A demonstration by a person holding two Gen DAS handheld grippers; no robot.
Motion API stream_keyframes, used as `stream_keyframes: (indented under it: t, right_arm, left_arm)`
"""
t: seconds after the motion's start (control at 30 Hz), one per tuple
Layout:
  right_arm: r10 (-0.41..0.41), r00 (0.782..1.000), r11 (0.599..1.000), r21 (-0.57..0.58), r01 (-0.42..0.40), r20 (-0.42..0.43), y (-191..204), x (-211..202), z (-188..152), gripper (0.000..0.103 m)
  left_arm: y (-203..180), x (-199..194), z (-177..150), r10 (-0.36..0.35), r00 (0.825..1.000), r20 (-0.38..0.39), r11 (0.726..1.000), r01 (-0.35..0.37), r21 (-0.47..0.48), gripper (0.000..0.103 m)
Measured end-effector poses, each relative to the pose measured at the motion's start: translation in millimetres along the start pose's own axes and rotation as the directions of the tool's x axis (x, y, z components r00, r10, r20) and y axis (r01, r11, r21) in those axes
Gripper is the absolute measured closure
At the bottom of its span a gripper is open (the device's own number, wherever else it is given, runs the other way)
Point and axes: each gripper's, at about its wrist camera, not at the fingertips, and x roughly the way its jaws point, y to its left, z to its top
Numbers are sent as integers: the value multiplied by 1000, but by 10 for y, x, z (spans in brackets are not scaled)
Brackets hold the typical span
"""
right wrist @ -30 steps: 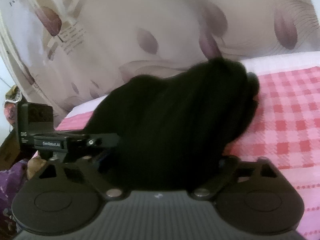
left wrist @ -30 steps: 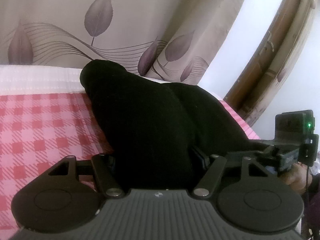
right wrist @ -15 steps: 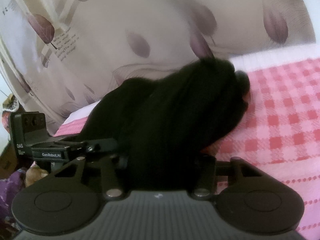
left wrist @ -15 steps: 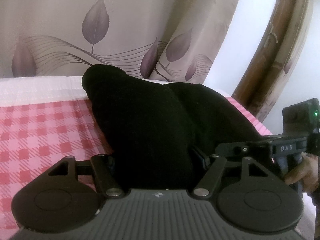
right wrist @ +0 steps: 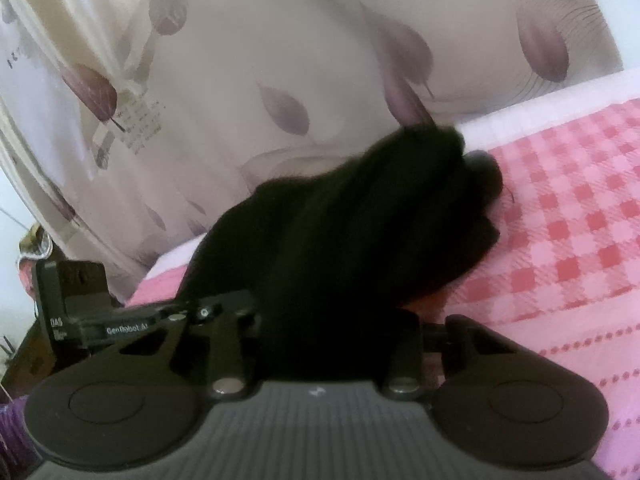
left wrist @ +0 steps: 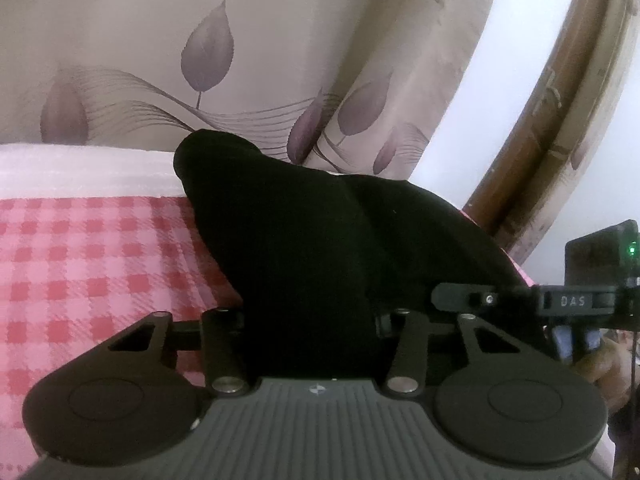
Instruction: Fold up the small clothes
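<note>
both claws — left gripper point(left wrist: 310, 344) and right gripper point(right wrist: 320, 340) — clamp the black garment point(left wrist: 320, 240); keep its edge taut and level over the checked bedsheet point(left wrist: 92, 264) before lowering.

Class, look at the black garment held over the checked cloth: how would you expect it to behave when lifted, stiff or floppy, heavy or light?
Probably floppy: the black garment drapes in soft folds from the left claw down to the pink checked cloth. Likely light, since it hangs bunched from the right claw too. It seems unlikely to roll, being soft.

One black garment point(left wrist: 320, 248), seemingly; two hand-held grippers point(left wrist: 312, 320) point(right wrist: 332, 320).
</note>
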Motion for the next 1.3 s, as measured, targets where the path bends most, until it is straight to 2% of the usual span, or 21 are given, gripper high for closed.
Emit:
stream_keyframes:
  t: [0.23,0.43,0.7,1.0,1.3]
  right_arm:
    - [41,999,998,49,-43,32,149,-48,-71,68]
    - [90,995,993,70,-93,38,402,-77,-196,68]
    - [168,984,982,78,-172,52,877,-122,-439,67]
    - [246,968,967,54,-249,44,1505,-152,-742,67]
    - [272,962,960,66,-273,30,1867,-202,-1106,67]
  left_arm:
    - [-32,-196,-5,18,1000,-12,999,-18,-26,57]
    - [-80,-520,-59,57,998,-15,998,-58,-11,58]
    - [-132,-1212,-202,126,992,11,992,-126,5,58]
    - [-214,-2076,-430,206,977,49,978,-207,22,58]
    - [-247,-2565,-697,244,969,47,969,-245,17,58]
